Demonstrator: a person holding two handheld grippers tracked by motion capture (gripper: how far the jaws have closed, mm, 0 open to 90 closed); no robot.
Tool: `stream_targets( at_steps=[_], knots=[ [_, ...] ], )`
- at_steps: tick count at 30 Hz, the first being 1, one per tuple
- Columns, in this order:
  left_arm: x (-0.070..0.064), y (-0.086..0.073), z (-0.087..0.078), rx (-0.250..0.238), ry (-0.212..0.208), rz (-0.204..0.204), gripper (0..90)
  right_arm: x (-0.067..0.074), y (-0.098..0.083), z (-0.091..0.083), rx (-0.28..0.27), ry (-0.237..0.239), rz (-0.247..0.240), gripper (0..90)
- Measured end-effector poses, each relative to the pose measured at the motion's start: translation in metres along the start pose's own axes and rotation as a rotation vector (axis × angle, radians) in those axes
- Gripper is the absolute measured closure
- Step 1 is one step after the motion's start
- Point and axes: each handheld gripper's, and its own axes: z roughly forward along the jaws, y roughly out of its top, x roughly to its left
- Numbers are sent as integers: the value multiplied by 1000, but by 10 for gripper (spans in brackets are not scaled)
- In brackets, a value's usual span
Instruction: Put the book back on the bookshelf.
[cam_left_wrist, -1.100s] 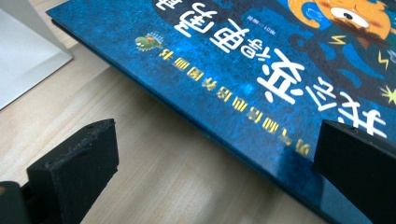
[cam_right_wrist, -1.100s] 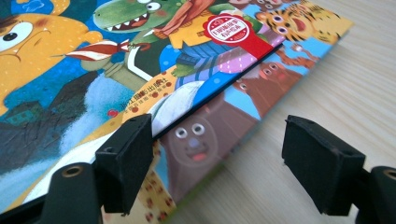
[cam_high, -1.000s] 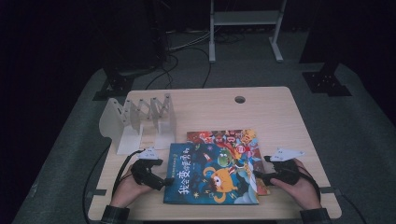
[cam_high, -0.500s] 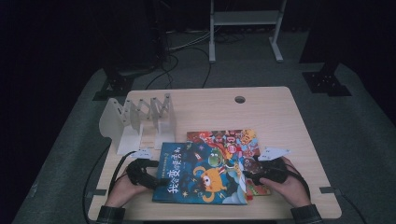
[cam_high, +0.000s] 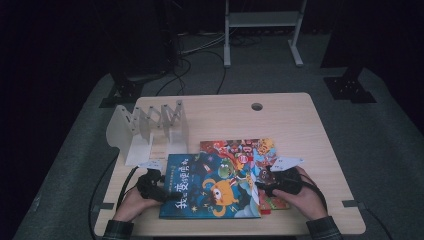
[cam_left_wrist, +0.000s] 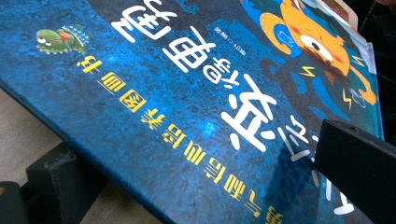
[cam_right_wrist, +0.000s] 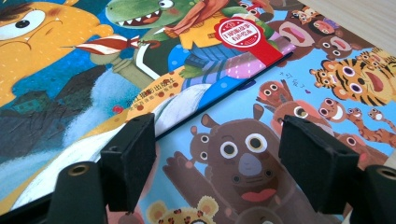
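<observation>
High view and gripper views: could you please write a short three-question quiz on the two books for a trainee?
1. Where the blue book and the animal book overlap, which lies on top? A) the blue book B) the animal book
2. True or false: the rack stands to the right of the books in the high view.
3. What is between the jaws of the left gripper?

Key:
1. A.
2. False: the white rack stands to their left.
3. The blue book's edge, one jaw under it and one on its cover.
</observation>
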Motion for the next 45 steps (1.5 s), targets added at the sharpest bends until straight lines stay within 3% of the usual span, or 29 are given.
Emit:
stream_targets(
  at_steps=[12,30,36,45],
  knots=[
    [-11,7,-9,42,46,7,0,-1,2,2,5,13,7,261],
    [-51,38,-44,-49,51,122,0,0,2,2,13,26,20,277],
    [-55,48,-47,-43,53,128,0,-6,-1,5,-4,42,36,217],
    [-67,70,-56,-37,59,175,0,-1,0,3,-3,36,-10,251]
  ],
)
